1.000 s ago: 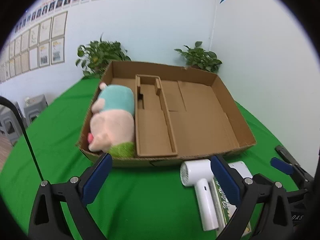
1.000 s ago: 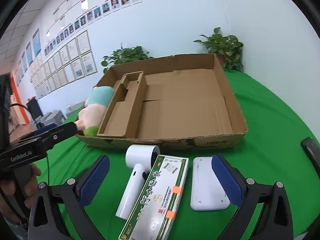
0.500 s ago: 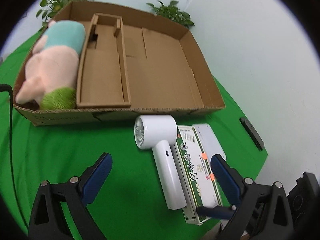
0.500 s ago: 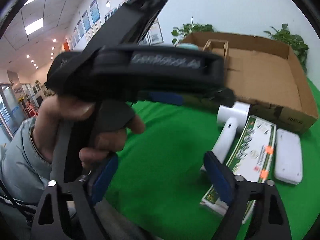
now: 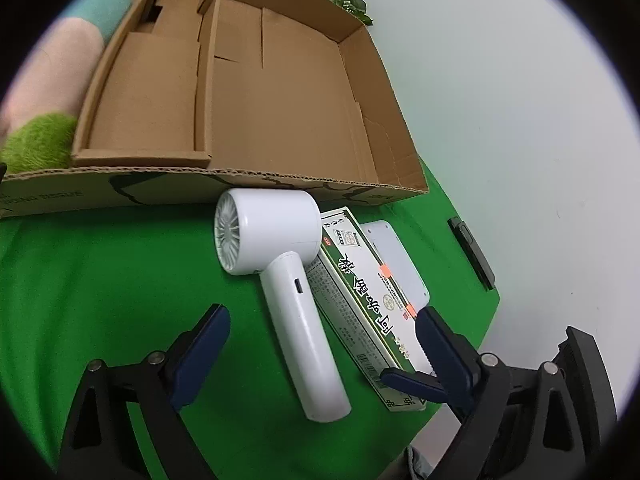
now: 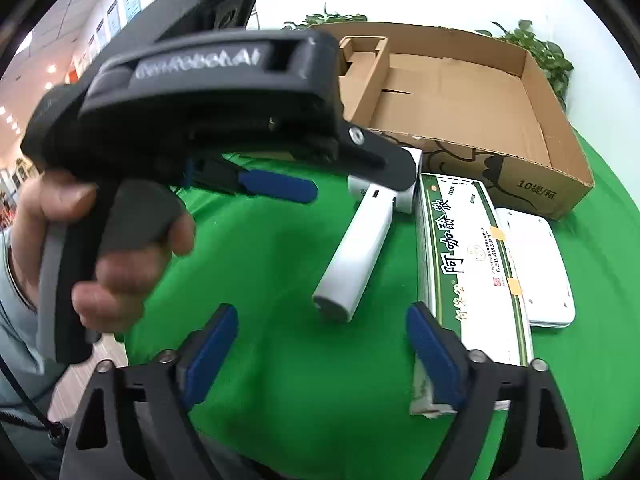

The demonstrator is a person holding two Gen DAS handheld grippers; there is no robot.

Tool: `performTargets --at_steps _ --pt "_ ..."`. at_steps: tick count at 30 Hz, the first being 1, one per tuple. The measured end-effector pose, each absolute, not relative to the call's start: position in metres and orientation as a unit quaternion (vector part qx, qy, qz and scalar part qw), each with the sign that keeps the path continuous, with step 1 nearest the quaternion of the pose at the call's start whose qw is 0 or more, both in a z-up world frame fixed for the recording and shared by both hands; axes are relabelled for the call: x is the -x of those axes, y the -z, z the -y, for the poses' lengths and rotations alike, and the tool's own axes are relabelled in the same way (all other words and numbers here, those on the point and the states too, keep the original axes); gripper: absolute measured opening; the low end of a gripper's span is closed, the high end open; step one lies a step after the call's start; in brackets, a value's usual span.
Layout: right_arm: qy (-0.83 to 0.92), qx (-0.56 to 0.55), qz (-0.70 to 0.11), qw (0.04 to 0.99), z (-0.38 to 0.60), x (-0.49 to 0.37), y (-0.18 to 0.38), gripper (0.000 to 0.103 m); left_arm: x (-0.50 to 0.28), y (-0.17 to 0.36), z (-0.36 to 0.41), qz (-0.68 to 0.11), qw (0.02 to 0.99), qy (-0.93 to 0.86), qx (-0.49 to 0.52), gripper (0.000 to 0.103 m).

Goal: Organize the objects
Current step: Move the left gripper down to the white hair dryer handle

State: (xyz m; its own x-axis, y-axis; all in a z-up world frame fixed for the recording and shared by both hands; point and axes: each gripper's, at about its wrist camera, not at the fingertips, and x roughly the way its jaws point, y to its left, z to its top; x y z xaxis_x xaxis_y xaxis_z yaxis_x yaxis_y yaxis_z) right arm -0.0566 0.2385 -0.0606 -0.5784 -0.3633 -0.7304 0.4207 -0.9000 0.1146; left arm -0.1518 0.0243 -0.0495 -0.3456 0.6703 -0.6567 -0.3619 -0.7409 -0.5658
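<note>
A white hair dryer (image 5: pixel 280 264) lies on the green cloth before an open cardboard box (image 5: pixel 280 92); it also shows in the right wrist view (image 6: pixel 356 256). Beside it lie a long green-and-white carton (image 5: pixel 368 300) (image 6: pixel 468 272) and a flat white device (image 5: pixel 396 260) (image 6: pixel 536 264). A plush toy (image 5: pixel 52 84) lies in the box's left compartment. My left gripper (image 5: pixel 320 344) is open, its fingers astride the dryer's handle, just above it. My right gripper (image 6: pixel 324 344) is open near the handle's end. The left gripper's body, held in a hand, fills the upper left of the right wrist view.
The box has a narrow cardboard divider tray (image 5: pixel 160 80) beside the plush toy. A black flat object (image 5: pixel 472 252) lies at the table's right edge by the white wall. Potted plants (image 6: pixel 536 52) stand behind the box. The table's near edge is close below both grippers.
My left gripper has dropped from facing the box to hang low over the hair dryer's handle. My right gripper has swung left and lower, and the left gripper now crosses its view.
</note>
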Motion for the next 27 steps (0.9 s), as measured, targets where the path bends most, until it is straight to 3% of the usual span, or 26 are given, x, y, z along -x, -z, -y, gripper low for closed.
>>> performTargets --at_steps 9,10,11,13,16,18,20,21,27 --pt "0.888 -0.413 -0.032 0.201 -0.233 0.083 0.064 0.084 0.171 0.063 -0.032 0.159 0.335 -0.780 0.504 0.077" --pt "0.888 -0.414 -0.034 0.200 -0.233 0.084 0.064 0.077 0.174 0.066 -0.032 0.158 0.333 -0.779 0.508 0.070" --pt "0.888 -0.415 -0.038 0.196 -0.234 0.086 0.065 0.072 0.176 0.068 -0.031 0.161 0.331 -0.777 0.511 0.068" --pt "0.884 -0.425 -0.047 0.190 -0.231 0.090 0.069 0.051 0.176 0.072 -0.029 0.173 0.336 -0.769 0.516 0.068" --pt "0.885 -0.427 -0.057 0.179 -0.237 0.091 0.073 0.038 0.171 0.079 -0.035 0.161 0.350 -0.757 0.527 0.055" --pt "0.885 -0.428 -0.057 0.175 -0.242 0.091 0.072 0.031 0.166 0.079 -0.037 0.147 0.345 -0.766 0.522 0.053" --pt "0.884 -0.429 -0.058 0.179 -0.248 0.086 0.071 0.031 0.156 0.078 -0.038 0.132 0.334 -0.769 0.528 0.038" --pt "0.883 -0.429 -0.060 0.181 -0.250 0.083 0.071 0.031 0.150 0.078 -0.039 0.126 0.330 -0.770 0.532 0.036" --pt "0.860 -0.457 -0.076 0.216 -0.264 0.042 0.065 0.032 0.102 0.082 -0.030 0.152 0.336 -0.753 0.545 0.037"
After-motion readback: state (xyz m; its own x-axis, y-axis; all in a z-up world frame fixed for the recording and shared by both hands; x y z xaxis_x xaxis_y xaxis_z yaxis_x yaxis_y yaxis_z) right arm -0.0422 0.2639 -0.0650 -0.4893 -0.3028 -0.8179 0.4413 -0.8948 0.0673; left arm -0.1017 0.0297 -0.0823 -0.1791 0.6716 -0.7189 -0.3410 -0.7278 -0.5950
